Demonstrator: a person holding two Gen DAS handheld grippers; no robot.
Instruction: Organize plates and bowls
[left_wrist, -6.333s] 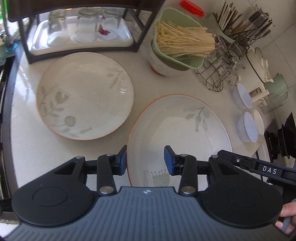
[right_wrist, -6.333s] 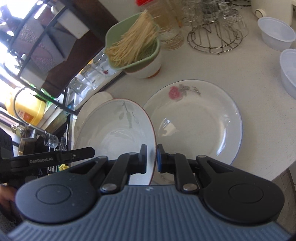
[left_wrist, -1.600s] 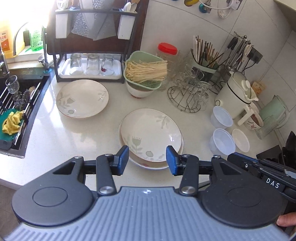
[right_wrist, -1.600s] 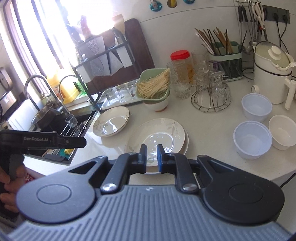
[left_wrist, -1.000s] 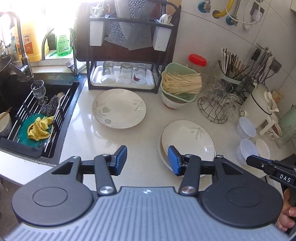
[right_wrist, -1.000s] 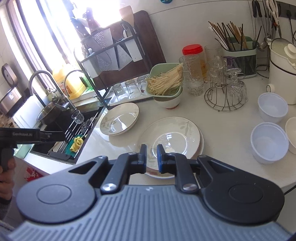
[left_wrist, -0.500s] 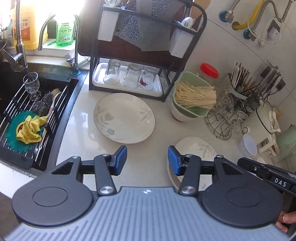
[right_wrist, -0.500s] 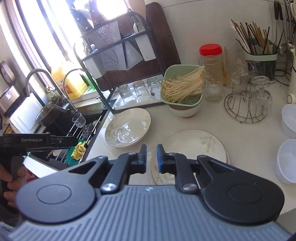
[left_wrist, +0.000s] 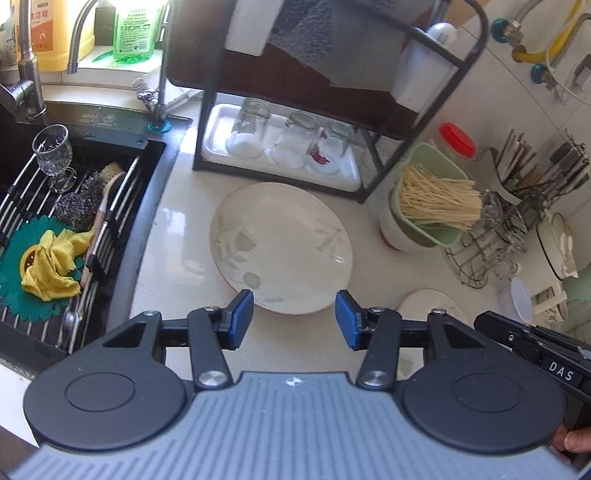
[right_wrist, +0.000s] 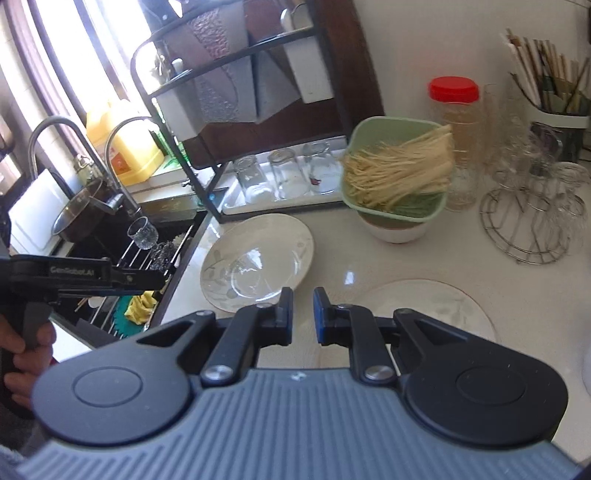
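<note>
Cream leaf-printed plate (left_wrist: 280, 247), reddish rim, flat on counter (left_wrist: 177, 236)

My counter (left_wrist: 177, 236) is a pale, glossy stone top beside the sink. On it lies one leaf-pattern plate (left_wrist: 280, 247), just in front of the black rack (left_wrist: 369, 184) with its white tray (left_wrist: 343, 177). To the right stands a white bowl (left_wrist: 395, 236) carrying a green basket, then a wire glass holder (left_wrist: 476, 258). Nearer to me lies a plate stack (right_wrist: 424, 306).
</note>
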